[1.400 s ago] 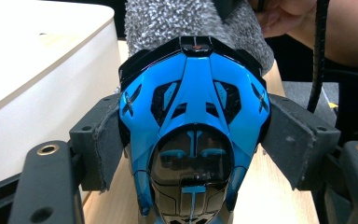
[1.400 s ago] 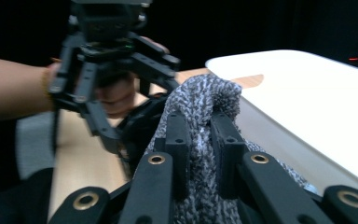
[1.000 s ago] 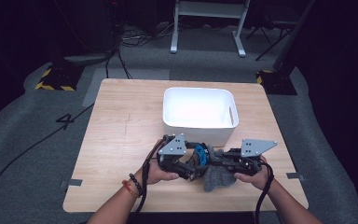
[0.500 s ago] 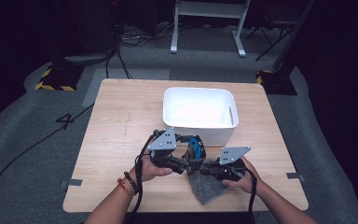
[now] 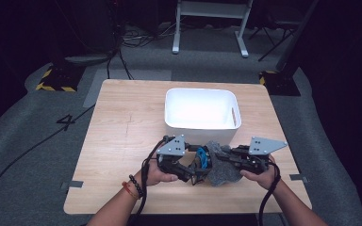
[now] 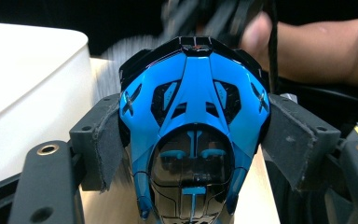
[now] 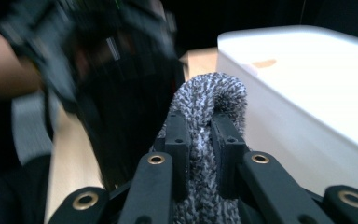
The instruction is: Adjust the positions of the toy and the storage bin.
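white bin [image 5: 200, 110] stands just beyond both grippers, blocking forward; bare table [image 5: 118, 136] seems open to the left.

a glossy blue-and-black toy [image 6: 193, 140] sits clamped between padded jaws, while a bunched grey knitted cloth [image 7: 205, 140] is pinched just beside a white bin
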`<state>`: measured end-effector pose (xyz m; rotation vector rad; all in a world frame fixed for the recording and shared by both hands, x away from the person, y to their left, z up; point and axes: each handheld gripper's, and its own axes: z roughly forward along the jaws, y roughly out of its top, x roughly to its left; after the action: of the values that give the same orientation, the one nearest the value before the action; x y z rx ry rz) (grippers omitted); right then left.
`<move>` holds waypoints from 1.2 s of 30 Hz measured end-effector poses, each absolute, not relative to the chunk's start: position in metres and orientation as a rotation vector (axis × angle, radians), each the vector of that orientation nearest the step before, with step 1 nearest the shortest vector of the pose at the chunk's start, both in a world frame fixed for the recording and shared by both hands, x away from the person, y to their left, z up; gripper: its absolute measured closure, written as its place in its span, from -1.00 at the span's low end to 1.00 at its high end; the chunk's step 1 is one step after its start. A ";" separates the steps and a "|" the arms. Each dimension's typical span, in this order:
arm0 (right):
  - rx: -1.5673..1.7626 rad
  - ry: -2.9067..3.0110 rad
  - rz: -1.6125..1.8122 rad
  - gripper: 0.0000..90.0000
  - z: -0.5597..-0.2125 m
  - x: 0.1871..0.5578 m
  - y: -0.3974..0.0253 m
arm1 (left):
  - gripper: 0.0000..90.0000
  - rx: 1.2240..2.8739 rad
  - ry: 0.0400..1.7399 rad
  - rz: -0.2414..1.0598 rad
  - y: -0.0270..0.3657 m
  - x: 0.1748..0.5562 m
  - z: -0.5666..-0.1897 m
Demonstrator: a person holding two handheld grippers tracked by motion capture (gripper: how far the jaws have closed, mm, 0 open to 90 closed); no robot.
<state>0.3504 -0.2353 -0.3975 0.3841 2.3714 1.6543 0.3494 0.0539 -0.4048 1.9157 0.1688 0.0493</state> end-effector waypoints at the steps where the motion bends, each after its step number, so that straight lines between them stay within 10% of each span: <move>1: 0.374 2.352 1.688 0.76 -0.393 0.349 -0.238 | -0.42 1.920 0.166 0.045 0.052 0.349 -0.406; 36: 0.348 2.674 1.397 0.75 -0.444 0.359 -0.213 | -0.42 1.876 0.235 0.163 0.076 0.352 -0.395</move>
<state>0.3586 -0.2125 -0.4442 0.3485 2.6737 1.3970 0.3519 0.0763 -0.3953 1.8763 0.2345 0.1630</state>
